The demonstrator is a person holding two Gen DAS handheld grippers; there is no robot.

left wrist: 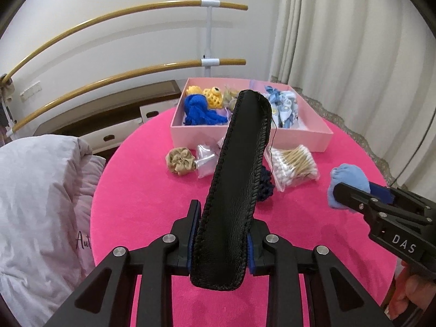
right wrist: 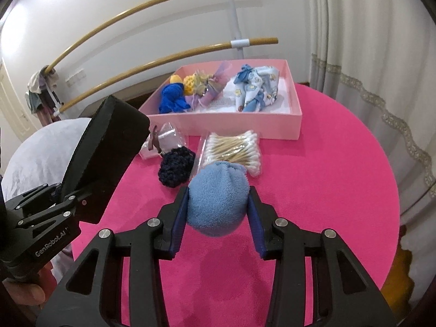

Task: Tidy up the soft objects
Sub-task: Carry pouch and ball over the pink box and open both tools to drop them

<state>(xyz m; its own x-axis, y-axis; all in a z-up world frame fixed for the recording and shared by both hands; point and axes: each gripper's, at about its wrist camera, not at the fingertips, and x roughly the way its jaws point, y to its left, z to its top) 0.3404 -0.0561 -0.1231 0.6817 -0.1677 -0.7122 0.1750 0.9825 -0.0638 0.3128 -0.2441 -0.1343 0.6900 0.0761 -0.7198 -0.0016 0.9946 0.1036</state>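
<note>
Left wrist view shows the left hand-held gripper (left wrist: 224, 241) clamped on a long black stitched leather sleeve (left wrist: 239, 177) slanting up ahead, while the right hand-held gripper (right wrist: 218, 212) squeezes a fuzzy light-blue ball (right wrist: 218, 201) between its pads above the pink desk (right wrist: 327, 190).

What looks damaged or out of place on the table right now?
One thing: a loose black thread dangles from the stitched edge of the black leather pad clamped in the left hand-held gripper, suggesting fraying. Nothing is spilled.
</note>
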